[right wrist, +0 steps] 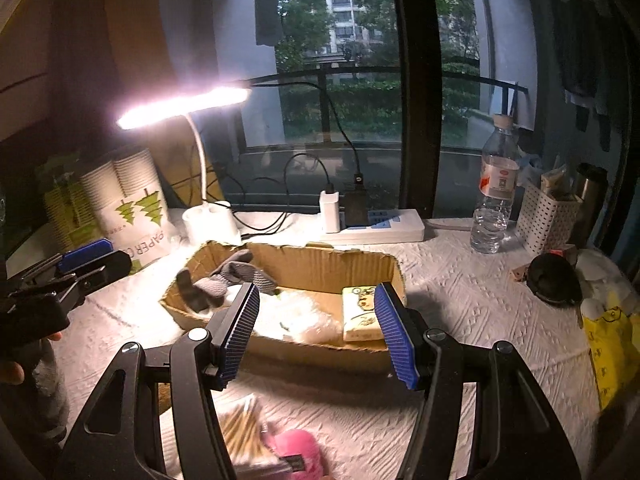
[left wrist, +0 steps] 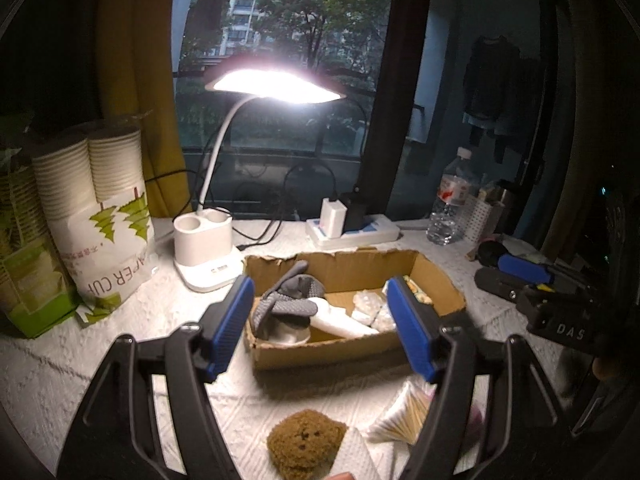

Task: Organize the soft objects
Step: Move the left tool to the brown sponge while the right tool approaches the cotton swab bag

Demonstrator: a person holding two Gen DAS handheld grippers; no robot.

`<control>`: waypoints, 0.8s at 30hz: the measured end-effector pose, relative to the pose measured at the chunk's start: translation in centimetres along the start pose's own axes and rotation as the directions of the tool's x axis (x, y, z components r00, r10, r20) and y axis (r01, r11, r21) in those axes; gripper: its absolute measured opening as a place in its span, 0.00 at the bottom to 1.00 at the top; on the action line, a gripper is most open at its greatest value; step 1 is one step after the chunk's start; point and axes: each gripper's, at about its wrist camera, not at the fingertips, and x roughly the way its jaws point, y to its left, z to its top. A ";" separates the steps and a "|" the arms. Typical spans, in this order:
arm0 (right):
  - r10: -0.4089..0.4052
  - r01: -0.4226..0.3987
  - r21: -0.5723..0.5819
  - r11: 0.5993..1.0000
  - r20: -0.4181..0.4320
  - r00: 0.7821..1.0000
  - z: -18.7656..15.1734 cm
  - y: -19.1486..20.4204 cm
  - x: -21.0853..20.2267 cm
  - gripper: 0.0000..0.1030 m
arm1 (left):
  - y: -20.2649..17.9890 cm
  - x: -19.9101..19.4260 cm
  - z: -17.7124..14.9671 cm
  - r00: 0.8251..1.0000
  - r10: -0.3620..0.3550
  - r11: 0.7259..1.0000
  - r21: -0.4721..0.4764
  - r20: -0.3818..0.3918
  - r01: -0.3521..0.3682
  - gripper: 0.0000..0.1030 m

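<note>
An open cardboard box (left wrist: 340, 268) stands mid-table; it also shows in the right wrist view (right wrist: 304, 264). It holds a grey glove (left wrist: 288, 300), white soft packs (left wrist: 344, 322) and a yellow pack (right wrist: 360, 312). My left gripper (left wrist: 320, 328) is open and empty above the box's near side. A brown sponge (left wrist: 304, 446) on a white tissue lies below it. My right gripper (right wrist: 316, 332) is open and empty over the box's front wall. A bag of cotton swabs (right wrist: 244, 432) and a pink object (right wrist: 300, 454) lie below it.
A lit desk lamp (left wrist: 208, 248), paper cup packs (left wrist: 100, 216), a power strip (left wrist: 352, 228), a water bottle (right wrist: 494, 196) and a white perforated holder (right wrist: 548, 220) line the back. A black round object (right wrist: 554, 280) and a yellow bag (right wrist: 612, 344) sit right.
</note>
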 end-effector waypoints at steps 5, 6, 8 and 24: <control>0.014 -0.014 -0.017 1.000 -0.001 1.000 -0.5 1.4 -0.8 0.61 | 0.2 -1.0 -0.7 1.000 -0.007 1.000 0.000 0.001 0.007 0.69; 0.015 -0.015 -0.018 1.000 -0.002 1.000 -0.7 1.7 -0.8 0.61 | 0.3 -1.2 -0.9 1.000 -0.007 1.000 -0.001 -0.001 0.007 0.69; 0.017 -0.017 -0.022 1.000 -0.011 1.000 -1.0 2.1 -0.9 0.61 | 0.5 -1.5 -1.3 1.000 -0.009 1.000 -0.004 -0.006 0.009 0.69; 0.021 -0.025 -0.041 0.999 -0.096 0.995 -5.0 4.8 -0.6 0.61 | 2.3 -2.7 -5.2 0.999 -0.012 0.999 -0.045 -0.052 0.010 0.69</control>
